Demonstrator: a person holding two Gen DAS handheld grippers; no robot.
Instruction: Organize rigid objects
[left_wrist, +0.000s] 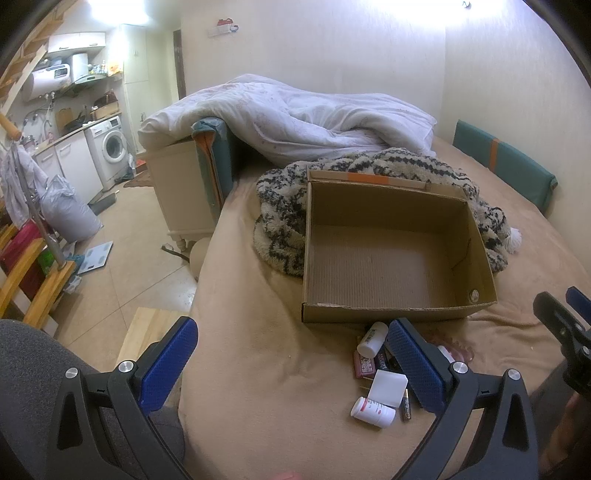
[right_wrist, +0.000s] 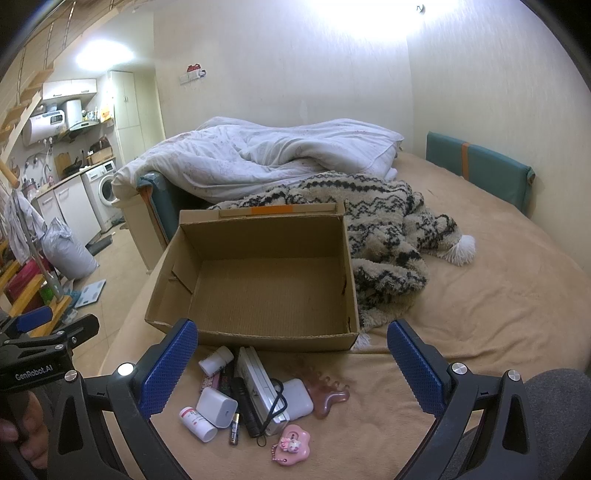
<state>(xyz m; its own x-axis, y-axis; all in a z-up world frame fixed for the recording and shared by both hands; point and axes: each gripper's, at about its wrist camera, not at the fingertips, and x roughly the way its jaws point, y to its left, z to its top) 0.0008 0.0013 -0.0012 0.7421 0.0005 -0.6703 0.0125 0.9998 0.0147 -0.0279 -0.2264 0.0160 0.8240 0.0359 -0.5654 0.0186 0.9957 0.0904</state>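
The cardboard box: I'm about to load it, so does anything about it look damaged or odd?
The cardboard box sits empty and upright on the bed, but its near rim is ragged and torn along the top edge. One inner side flap hangs loose, angled into the box. Otherwise it looks usable.

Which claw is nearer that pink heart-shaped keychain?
Right. The right claw, open, hangs over the pile with the pink heart keychain just below it. The left claw, also open, is further left; its view misses the keychain.
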